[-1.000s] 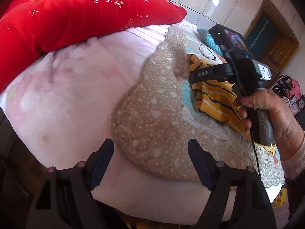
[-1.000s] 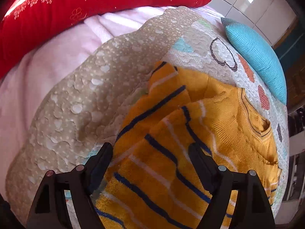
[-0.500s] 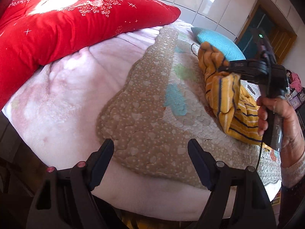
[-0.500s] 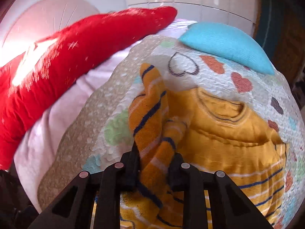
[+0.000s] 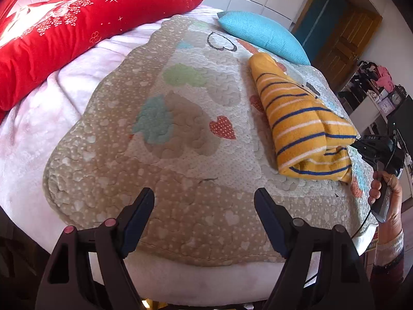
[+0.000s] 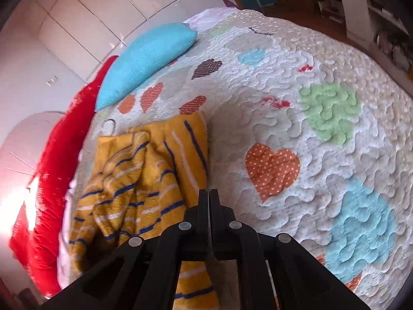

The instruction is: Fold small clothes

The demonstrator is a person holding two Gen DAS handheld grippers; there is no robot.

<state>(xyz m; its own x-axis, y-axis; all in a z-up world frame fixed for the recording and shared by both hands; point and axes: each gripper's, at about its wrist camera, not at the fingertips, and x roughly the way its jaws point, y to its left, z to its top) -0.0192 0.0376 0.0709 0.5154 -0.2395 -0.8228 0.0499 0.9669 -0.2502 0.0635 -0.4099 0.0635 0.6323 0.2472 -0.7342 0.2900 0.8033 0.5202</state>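
Note:
A small yellow sweater [image 5: 304,124] with blue and white stripes lies folded over on the quilted heart-pattern mat [image 5: 180,118] at the right. My left gripper [image 5: 204,204] is open and empty, hovering over the mat's near edge, well left of the sweater. My right gripper [image 5: 357,142] touches the sweater's right edge. In the right wrist view the right gripper [image 6: 208,193] has its jaws pressed together on the edge of the sweater [image 6: 144,180], whose fabric runs under the fingers.
A red quilt [image 5: 77,25] lies along the far left of the bed. A turquoise pillow [image 5: 263,36] sits behind the sweater. A pink blanket [image 5: 51,108] lies under the mat. A door and cluttered shelves [image 5: 374,90] stand at the right.
The right gripper closed on a sweater sleeve, lifted it and carried it across to the right, folding the sweater over. The left gripper stayed open and drifted slightly.

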